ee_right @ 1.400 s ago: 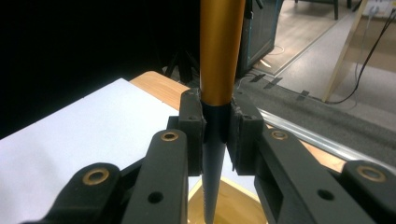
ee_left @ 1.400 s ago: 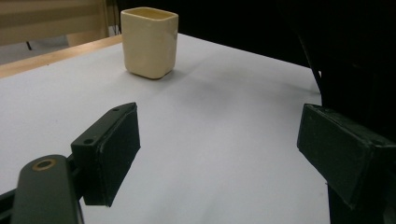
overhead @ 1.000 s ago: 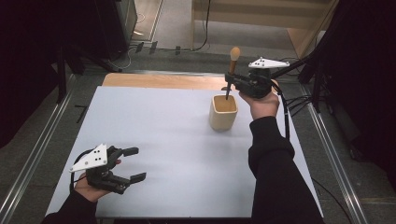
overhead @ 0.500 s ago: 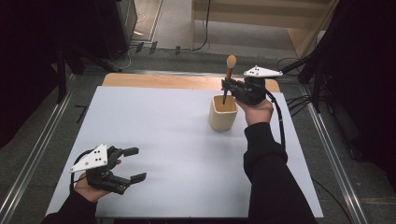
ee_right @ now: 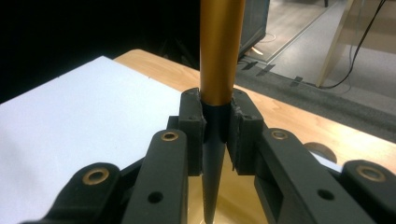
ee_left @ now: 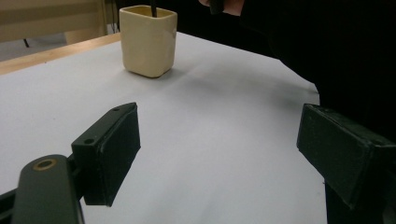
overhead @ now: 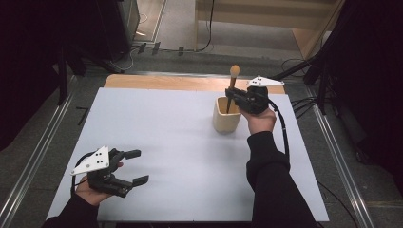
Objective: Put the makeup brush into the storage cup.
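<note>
White table (overhead: 157,123); brush (overhead: 231,89) upright, tip down

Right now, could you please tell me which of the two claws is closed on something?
The right claw, above the cream cup, is clamped on the brush handle. The left claw stands open with nothing between its jaws.

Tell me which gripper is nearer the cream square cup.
Right. The right gripper holds a wooden-handled tool directly over the cream square cup, tip inside. The left gripper rests open at the white table's near left corner.
</note>
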